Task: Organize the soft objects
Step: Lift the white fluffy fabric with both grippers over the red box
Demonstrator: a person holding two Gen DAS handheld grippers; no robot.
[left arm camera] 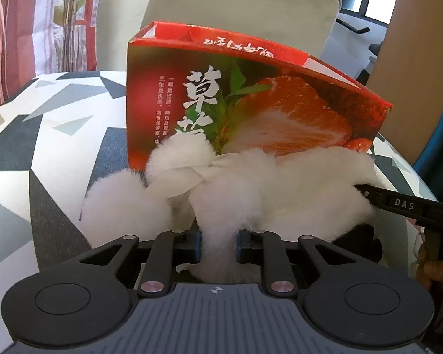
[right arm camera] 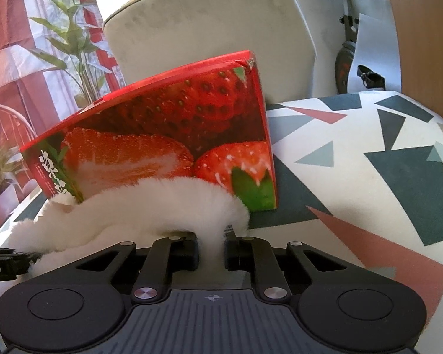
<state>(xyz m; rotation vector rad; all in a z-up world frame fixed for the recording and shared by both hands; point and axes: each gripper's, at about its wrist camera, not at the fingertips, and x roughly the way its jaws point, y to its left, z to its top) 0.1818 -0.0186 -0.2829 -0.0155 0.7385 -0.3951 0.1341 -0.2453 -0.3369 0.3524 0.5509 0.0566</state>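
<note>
A white fluffy plush item [left arm camera: 251,188] with pom-pom ends lies on the patterned table in front of a red strawberry box [left arm camera: 251,97]. My left gripper [left arm camera: 218,246] is shut on a tuft of the white fur. In the right wrist view the same plush item [right arm camera: 168,203] stretches along the foot of the strawberry box [right arm camera: 174,135], and my right gripper [right arm camera: 211,249] is shut on its right end. The right gripper's black finger [left arm camera: 398,205] enters the left wrist view from the right, pushed into the fur. A hand [left arm camera: 434,268] shows at the right edge.
The table carries a cloth [right arm camera: 369,177] with grey, dark and pink triangles. A pale upholstered chair [right arm camera: 209,38] stands behind the box. Plants and a red-and-white curtain [right arm camera: 59,59] fill the left background. A wooden panel [left arm camera: 413,59] rises at the right.
</note>
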